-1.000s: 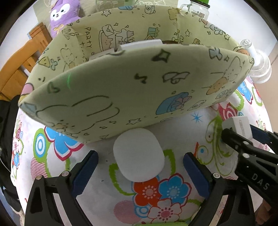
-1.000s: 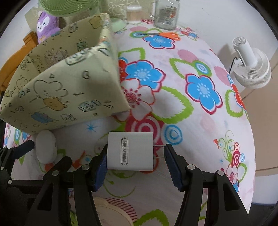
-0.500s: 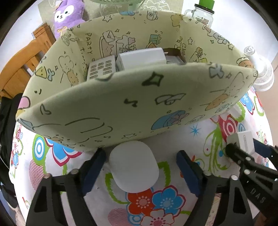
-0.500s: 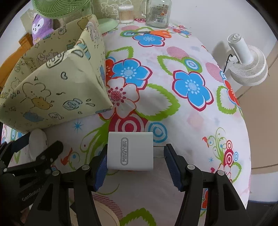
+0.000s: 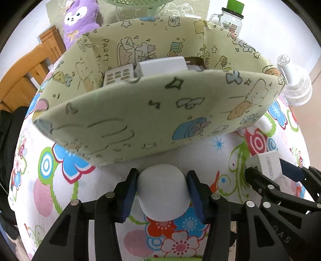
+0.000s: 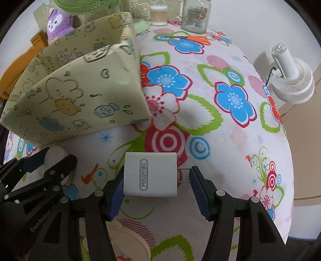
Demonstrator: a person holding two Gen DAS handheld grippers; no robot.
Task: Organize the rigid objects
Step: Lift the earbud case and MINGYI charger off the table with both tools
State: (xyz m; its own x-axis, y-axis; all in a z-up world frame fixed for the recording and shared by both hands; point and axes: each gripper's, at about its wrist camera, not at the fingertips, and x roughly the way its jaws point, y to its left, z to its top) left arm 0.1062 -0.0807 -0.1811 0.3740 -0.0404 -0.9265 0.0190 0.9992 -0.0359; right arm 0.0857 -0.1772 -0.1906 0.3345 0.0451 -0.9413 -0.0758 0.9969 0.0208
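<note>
A white rounded case (image 5: 163,192) lies on the flowered tablecloth, just in front of the cartoon-print fabric box (image 5: 160,112). My left gripper (image 5: 162,176) is closing, and its blue pads touch both sides of the case. My right gripper (image 6: 158,172) is shut on a white wall charger (image 6: 150,174), its prongs pointing at the right pad. Held just above the cloth, the charger (image 5: 266,163) also shows at the right of the left wrist view. Inside the box are a white keypad device (image 5: 118,77) and a white adapter (image 5: 162,66).
Behind the fabric box (image 6: 70,100) are a purple plush toy (image 5: 80,18) and a green-lidded jar (image 5: 232,18). A glass jar (image 6: 196,16), a swab container (image 6: 158,12) and orange scissors (image 6: 198,39) sit at the far edge. A white fan (image 6: 291,80) stands off the table's right side.
My left gripper has moved forward around the white case and its jaws have come together onto its sides. The right gripper has kept its hold on the charger.
</note>
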